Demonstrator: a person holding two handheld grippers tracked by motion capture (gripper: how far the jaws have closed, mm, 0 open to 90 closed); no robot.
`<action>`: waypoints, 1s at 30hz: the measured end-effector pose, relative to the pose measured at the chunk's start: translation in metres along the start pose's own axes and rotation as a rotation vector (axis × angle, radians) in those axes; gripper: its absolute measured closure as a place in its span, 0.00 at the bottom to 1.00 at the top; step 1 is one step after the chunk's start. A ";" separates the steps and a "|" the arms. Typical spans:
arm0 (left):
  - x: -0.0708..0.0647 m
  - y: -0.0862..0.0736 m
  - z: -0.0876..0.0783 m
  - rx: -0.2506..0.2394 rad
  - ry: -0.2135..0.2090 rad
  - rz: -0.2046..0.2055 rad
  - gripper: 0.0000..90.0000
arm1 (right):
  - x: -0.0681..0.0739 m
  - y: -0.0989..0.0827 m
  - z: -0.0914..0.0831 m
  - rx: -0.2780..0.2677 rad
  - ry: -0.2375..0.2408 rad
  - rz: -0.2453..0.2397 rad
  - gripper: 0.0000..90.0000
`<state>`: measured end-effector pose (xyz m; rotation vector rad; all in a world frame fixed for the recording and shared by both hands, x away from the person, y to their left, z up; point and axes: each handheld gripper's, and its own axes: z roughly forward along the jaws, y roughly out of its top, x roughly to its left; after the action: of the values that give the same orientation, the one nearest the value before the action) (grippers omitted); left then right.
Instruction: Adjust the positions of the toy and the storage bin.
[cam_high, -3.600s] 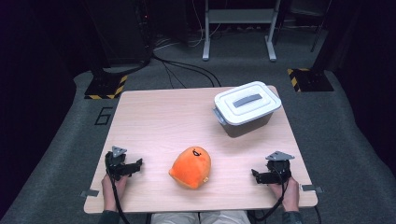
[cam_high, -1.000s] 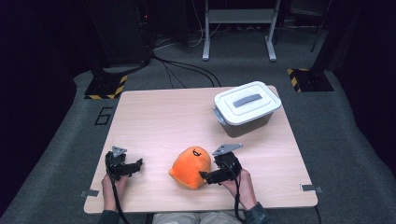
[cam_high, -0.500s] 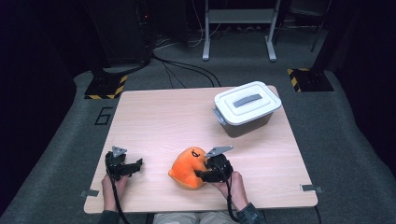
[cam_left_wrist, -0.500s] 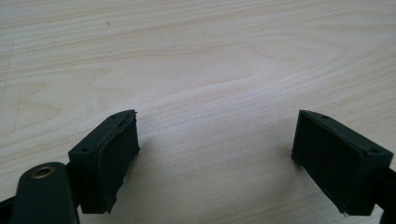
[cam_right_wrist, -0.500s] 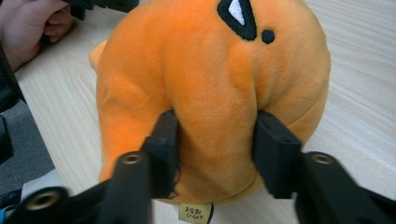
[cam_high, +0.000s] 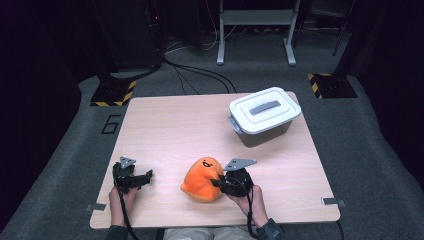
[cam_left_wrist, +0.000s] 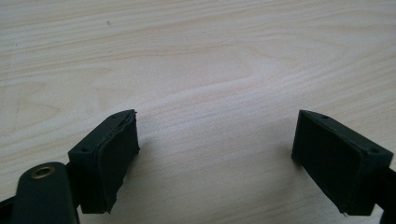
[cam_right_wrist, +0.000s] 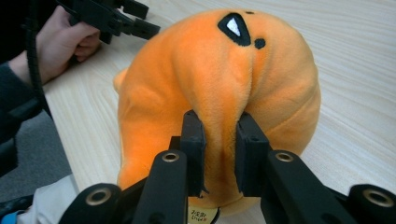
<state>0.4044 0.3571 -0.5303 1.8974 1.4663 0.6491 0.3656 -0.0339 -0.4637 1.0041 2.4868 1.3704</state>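
An orange plush toy (cam_high: 201, 178) with a black mouth lies near the table's front edge, a little right of centre. My right gripper (cam_high: 220, 183) is at its right side, and its jaws have just been closing. In the right gripper view they pinch a fold of the orange plush toy (cam_right_wrist: 261, 79) between the pads (cam_right_wrist: 194, 140). My left gripper (cam_high: 146, 176) rests on the table at the front left, apart from the toy. Its jaws stand wide over bare wood, with black pads (cam_left_wrist: 114, 154) on either side and nothing between them.
A white lidded box (cam_high: 264, 114) with a grey handle stands at the back right of the wooden table (cam_high: 175, 125). The person's left hand (cam_right_wrist: 70, 42) and its gripper appear beyond the toy in the right gripper view. Dark floor with cables surrounds the table.
My right gripper moved left from the front right corner up to the toy and closed on its plush. The toy now stands a little more upright. The left gripper stayed still.
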 end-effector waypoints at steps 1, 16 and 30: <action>0.000 0.000 0.000 0.000 0.000 0.000 0.16 | -0.001 0.000 -0.002 -0.010 0.011 -0.006 0.85; 0.000 0.000 0.000 0.000 0.000 -0.001 0.16 | -0.012 -0.003 -0.035 -0.052 -0.012 -0.003 0.85; 0.000 0.000 0.000 0.000 0.000 -0.001 0.16 | -0.029 -0.013 -0.069 -0.089 -0.064 0.026 0.85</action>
<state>0.4044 0.3571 -0.5303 1.8969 1.4666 0.6484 0.3534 -0.1049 -0.4393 1.0479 2.3527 1.4198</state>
